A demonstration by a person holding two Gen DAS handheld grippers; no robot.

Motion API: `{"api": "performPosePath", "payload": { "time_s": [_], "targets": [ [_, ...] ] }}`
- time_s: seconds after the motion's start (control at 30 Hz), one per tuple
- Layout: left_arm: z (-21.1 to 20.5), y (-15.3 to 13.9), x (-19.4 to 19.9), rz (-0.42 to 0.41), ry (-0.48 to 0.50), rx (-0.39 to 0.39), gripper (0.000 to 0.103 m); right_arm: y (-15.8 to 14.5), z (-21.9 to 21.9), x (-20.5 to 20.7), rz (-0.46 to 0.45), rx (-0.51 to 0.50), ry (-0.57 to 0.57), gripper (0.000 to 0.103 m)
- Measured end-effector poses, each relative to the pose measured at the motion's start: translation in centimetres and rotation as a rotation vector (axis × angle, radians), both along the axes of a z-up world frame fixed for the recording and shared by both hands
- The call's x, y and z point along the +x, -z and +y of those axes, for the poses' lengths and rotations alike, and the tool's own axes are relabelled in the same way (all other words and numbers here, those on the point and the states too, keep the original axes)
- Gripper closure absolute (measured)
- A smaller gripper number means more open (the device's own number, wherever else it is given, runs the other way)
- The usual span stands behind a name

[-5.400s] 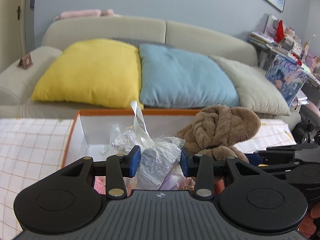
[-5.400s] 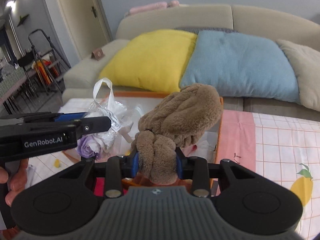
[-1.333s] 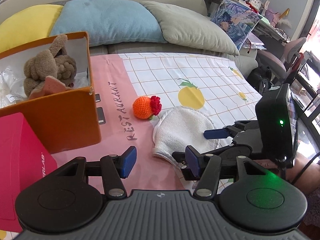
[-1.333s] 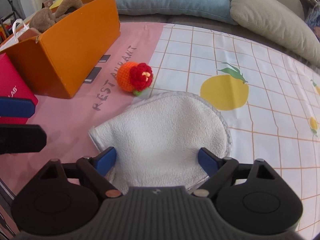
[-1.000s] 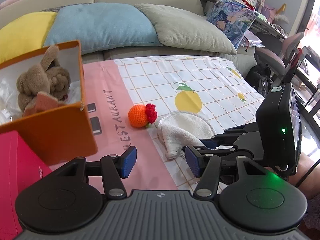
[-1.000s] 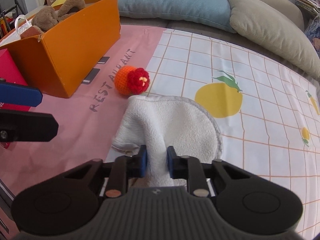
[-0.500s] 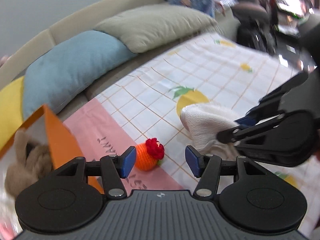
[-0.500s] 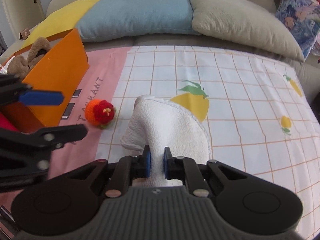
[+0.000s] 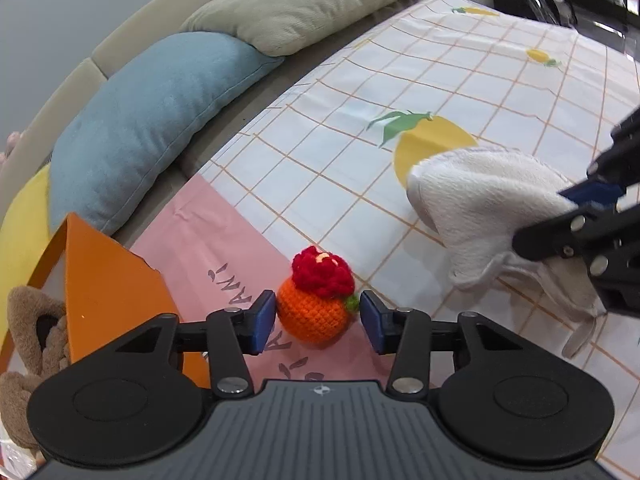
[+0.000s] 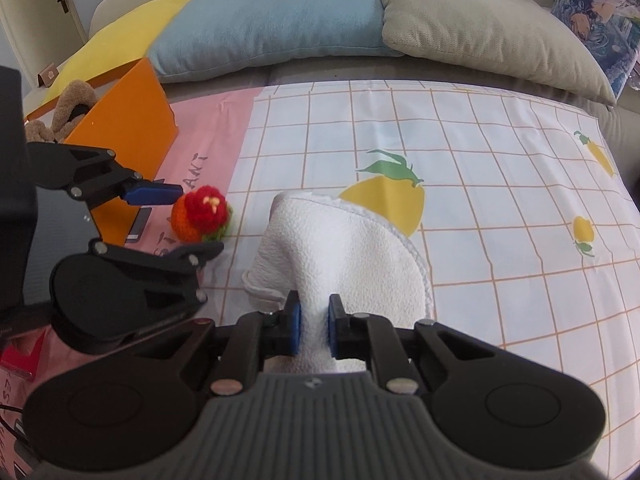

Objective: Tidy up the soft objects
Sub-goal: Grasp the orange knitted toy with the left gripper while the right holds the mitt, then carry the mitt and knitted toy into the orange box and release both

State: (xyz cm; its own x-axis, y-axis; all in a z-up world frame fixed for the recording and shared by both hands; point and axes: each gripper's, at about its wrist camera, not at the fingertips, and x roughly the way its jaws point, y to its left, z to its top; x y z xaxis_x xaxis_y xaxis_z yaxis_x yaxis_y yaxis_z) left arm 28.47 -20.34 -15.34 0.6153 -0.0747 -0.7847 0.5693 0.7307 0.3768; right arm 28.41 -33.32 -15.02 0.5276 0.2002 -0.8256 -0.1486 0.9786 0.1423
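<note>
An orange crochet ball with a red flower (image 9: 317,304) lies on the pink strip of the tablecloth. My left gripper (image 9: 318,322) is open, its blue pads on either side of the ball without closing on it; it also shows in the right wrist view (image 10: 188,224). My right gripper (image 10: 314,326) is shut on a white terry cloth (image 10: 344,252) and lifts its near edge off the table. The cloth also shows in the left wrist view (image 9: 480,204). A brown plush toy (image 9: 28,340) lies in the orange box (image 9: 108,276).
The table wears a checked cloth with lemon prints (image 10: 480,184). A sofa behind holds yellow (image 10: 112,44), blue (image 10: 272,16) and grey (image 10: 480,28) cushions. A red box (image 10: 18,356) lies at the near left.
My left gripper has moved down and forward so its open pads now bracket the crochet ball. My right gripper still holds the white cloth, lifted slightly.
</note>
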Motion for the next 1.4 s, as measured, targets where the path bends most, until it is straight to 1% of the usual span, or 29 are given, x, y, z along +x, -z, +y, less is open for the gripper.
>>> {"api": "performPosePath", "payload": {
  "time_s": [0.03, 0.1, 0.17, 0.23, 0.4, 0.57, 0.73, 0.93, 1.1, 1.23, 1.4],
  "targets": [
    [0.1, -0.3, 0.1, 0.004, -0.012, -0.018, 0.054, 0.1, 0.0, 0.1, 0.001, -0.001, -0.002, 0.092],
    [0.3, -0.9, -0.2, -0.006, -0.030, -0.039, 0.066, 0.1, 0.0, 0.2, 0.000, -0.002, -0.004, 0.092],
    [0.6, -1.7, -0.7, -0.012, -0.043, -0.075, 0.066, 0.0, 0.0, 0.3, -0.005, -0.003, -0.004, 0.092],
    [0.9, -2.6, -1.3, 0.000, -0.050, -0.116, 0.066, -0.2, 0.0, 0.2, -0.014, -0.004, -0.008, 0.092],
    [1.7, -4.7, -3.8, -0.036, -0.060, -0.173, 0.066, -0.7, 0.4, -0.5, -0.034, -0.015, -0.027, 0.092],
    [3.5, -7.1, -6.6, -0.051, -0.113, -0.256, 0.066, -1.4, 1.1, -1.3, -0.057, -0.038, -0.050, 0.092],
    [5.5, -9.6, -10.2, -0.094, -0.152, -0.324, 0.066, -2.2, 1.9, -2.7, -0.076, -0.042, -0.072, 0.092],
    [8.2, -12.7, -13.7, -0.159, -0.196, -0.390, 0.066, -3.8, 3.5, -5.9, -0.111, -0.025, -0.116, 0.092],
    [11.4, -14.8, -15.5, -0.208, -0.243, -0.434, 0.066, -6.0, 5.0, -8.8, -0.161, -0.001, -0.142, 0.092],
    [14.7, -16.0, -15.9, -0.237, -0.294, -0.466, 0.066, -8.6, 6.3, -10.8, -0.214, 0.082, -0.145, 0.092],
    [19.0, -17.3, -15.4, -0.290, -0.374, -0.478, 0.066, -12.0, 9.1, -10.9, -0.278, 0.140, -0.195, 0.092]
  ]
}}
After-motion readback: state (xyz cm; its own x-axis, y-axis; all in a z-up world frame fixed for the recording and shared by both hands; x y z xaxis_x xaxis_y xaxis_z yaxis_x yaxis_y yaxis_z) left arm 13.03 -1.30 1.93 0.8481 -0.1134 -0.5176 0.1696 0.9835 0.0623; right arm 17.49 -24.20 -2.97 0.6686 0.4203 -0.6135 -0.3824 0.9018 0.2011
